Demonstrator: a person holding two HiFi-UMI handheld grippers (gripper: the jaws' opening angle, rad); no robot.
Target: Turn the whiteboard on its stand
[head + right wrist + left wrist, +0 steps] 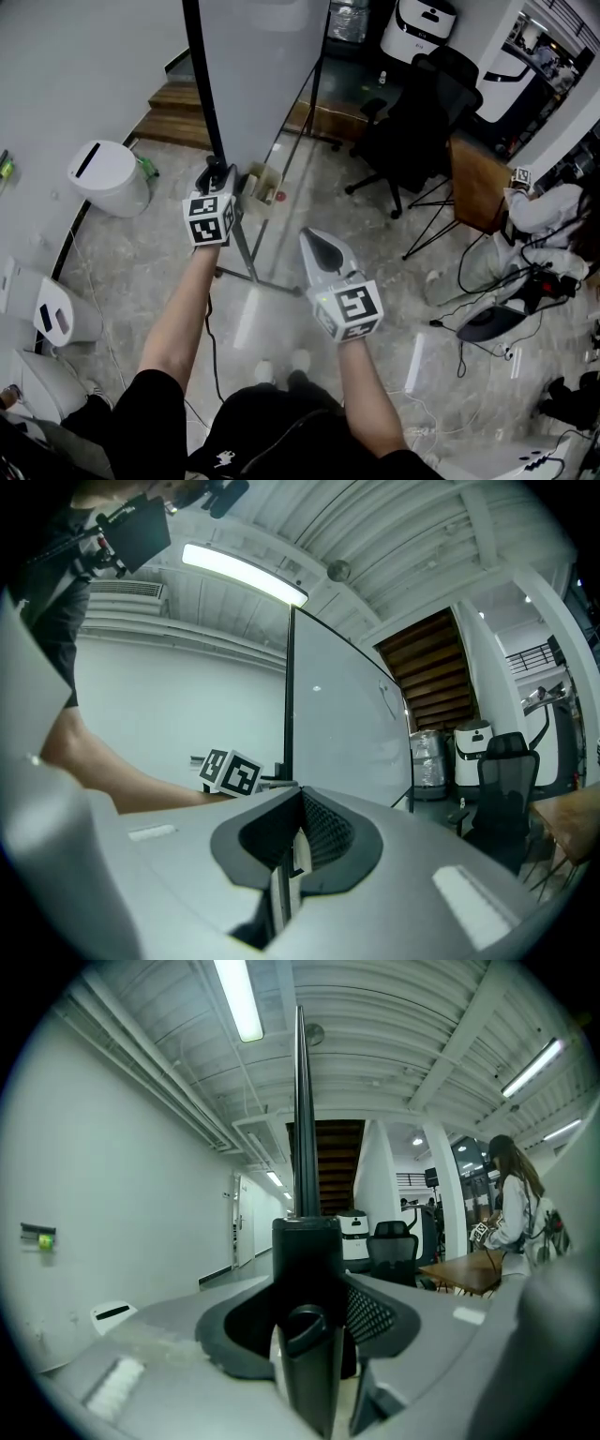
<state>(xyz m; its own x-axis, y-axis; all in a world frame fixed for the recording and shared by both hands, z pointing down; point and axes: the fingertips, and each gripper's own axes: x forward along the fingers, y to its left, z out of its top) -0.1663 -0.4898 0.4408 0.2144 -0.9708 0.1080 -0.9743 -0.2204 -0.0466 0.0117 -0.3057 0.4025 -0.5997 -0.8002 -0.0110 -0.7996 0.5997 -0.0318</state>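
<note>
The whiteboard (262, 66) stands upright in a black frame at the top middle of the head view. My left gripper (217, 176) is at the frame's left post (202, 84). In the left gripper view the black post (302, 1129) rises between the jaws, and the gripper (309, 1274) is shut on it, with a round knob (305, 1327) in front. The whiteboard (347, 733) shows to the right in the right gripper view. My right gripper (321, 246) hangs in the air in front of the board, apart from it. Its jaws (292, 841) are shut on nothing.
The stand's metal legs (251, 272) spread on the marble floor below the grippers. A white bin (108, 176) stands at the left, with a black office chair (417, 122) and a wooden desk (473, 183) at the right. Cables (487, 323) lie at the right. A person (548, 211) sits beyond the desk.
</note>
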